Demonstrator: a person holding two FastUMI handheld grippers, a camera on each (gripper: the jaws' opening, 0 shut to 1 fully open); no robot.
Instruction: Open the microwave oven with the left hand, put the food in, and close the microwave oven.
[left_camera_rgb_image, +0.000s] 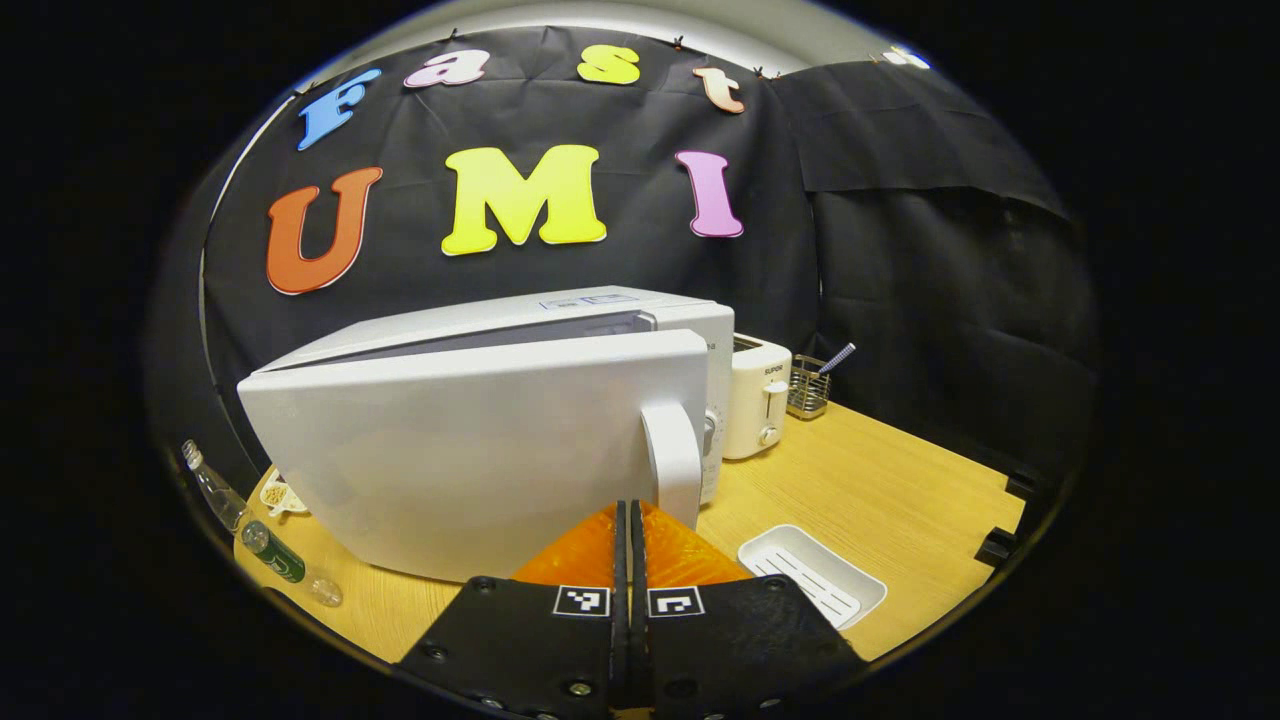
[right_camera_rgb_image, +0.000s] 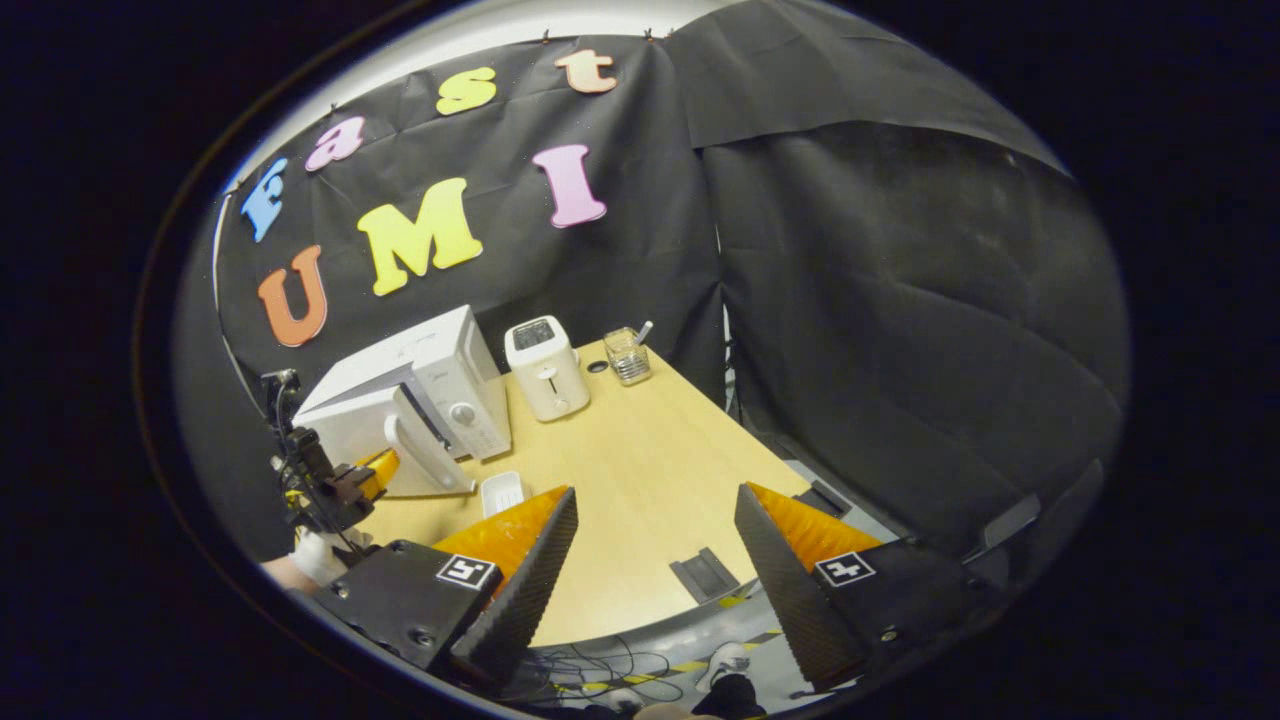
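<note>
Because the microwave door (left_camera_rgb_image: 470, 450) already stands partly swung out from the microwave oven (left_camera_rgb_image: 600, 320), your left gripper (left_camera_rgb_image: 628, 515) sits just before the door handle (left_camera_rgb_image: 672, 455) with its jaws together and nothing between them, which I judge to be a hooking or pushing stance rather than a grip. Whether the tips touch the handle cannot be told. The oven stands at the far left of the counter (left_camera_rgb_image: 880, 470), door edge toward you. Your right gripper (right_camera_rgb_image: 655, 520) hangs well back over the near counter edge, jaws wide apart and empty, presumably waiting for the food. A white tray (left_camera_rgb_image: 812, 572) lies near the door's right; whether it is the food dish is unclear, and no food is discernible on it. The oven cavity is hidden behind the door. Beyond stand a toaster (left_camera_rgb_image: 757, 395) and a wire holder (left_camera_rgb_image: 808, 387); bottles (left_camera_rgb_image: 245, 525) lie far left, partly cut off.
</note>
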